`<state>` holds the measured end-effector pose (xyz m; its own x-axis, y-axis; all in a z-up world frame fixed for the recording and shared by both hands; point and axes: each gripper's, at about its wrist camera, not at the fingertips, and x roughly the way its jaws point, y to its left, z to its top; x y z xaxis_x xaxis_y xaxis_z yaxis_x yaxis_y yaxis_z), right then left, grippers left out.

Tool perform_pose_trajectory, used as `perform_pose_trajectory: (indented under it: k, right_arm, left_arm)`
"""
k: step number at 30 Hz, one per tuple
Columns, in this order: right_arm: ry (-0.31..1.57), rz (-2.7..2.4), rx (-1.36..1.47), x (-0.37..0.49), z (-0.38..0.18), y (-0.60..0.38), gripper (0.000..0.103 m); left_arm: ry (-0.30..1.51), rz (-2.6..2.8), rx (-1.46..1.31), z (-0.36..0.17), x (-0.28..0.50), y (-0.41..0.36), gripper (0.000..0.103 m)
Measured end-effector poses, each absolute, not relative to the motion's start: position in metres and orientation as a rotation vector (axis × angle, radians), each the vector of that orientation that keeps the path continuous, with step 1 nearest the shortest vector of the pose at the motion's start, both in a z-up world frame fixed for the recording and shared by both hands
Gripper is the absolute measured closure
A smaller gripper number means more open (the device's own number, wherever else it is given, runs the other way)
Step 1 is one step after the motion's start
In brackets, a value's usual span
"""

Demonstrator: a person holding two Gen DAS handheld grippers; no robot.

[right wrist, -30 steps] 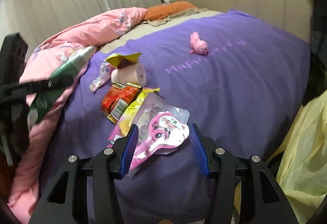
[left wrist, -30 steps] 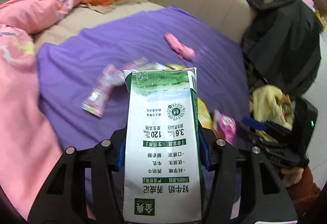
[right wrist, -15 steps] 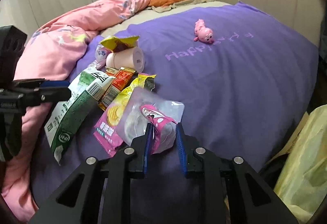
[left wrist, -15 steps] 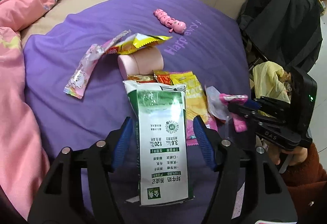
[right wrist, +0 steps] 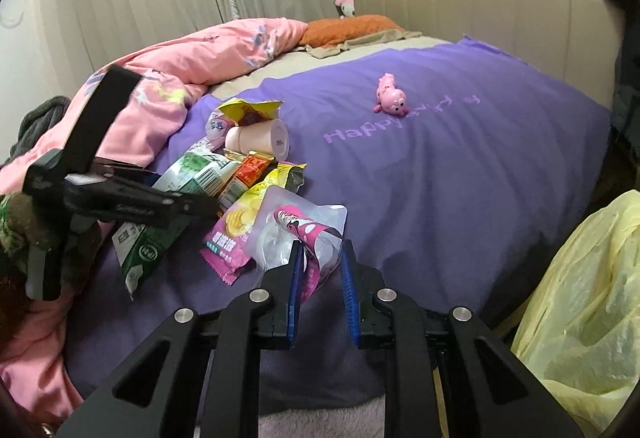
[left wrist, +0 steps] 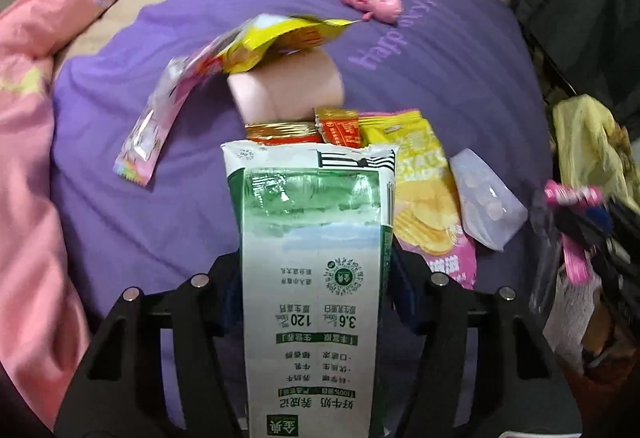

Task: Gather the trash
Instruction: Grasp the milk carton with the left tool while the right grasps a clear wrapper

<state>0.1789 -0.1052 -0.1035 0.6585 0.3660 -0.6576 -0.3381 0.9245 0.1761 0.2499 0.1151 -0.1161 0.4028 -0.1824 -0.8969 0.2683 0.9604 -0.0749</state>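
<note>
The bed [right wrist: 460, 174] fills both views, spread with a purple sheet printed "Happy", a pink duvet [right wrist: 180, 78] bunched along one side and a beige padded headboard [right wrist: 500, 10] behind. A yellow plastic bag [right wrist: 580, 298], probably for the trash, hangs beside the bed edge near the right tool.

The left tool [left wrist: 316, 278] has come down toward the litter pile and holds a green-and-white milk carton [left wrist: 312, 278] between its jaws; these have just been narrowing again after a brief widening, and the carton's far end now lies over the wrappers. The right tool [right wrist: 320, 266] has just been closing: a second ago it stood wide around the pink-and-clear plastic pouch [right wrist: 304, 234], and now its blue pads pinch the pouch's crumpled pink end, lifting it off the sheet. That suggests both tools are loaded and the bag is the next stop.

Still on the sheet: a yellow chip packet [left wrist: 424, 194], a pink paper cup [left wrist: 288, 90] on its side, red sachets [left wrist: 312, 128], a yellow wrapper [left wrist: 280, 38] and a long pastel wrapper [left wrist: 156, 126]. A pink caterpillar toy [right wrist: 390, 100] lies well apart.
</note>
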Motion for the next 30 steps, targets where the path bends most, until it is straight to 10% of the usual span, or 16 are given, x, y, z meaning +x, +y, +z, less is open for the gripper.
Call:
perform_pose_trajectory:
  k: [30]
  right_arm:
    - [0.426, 0.255, 0.101, 0.091, -0.016, -0.207, 0.084]
  left_arm:
    - [0.5, -0.41, 0.136, 0.066, 0.114, 0.01, 0.048]
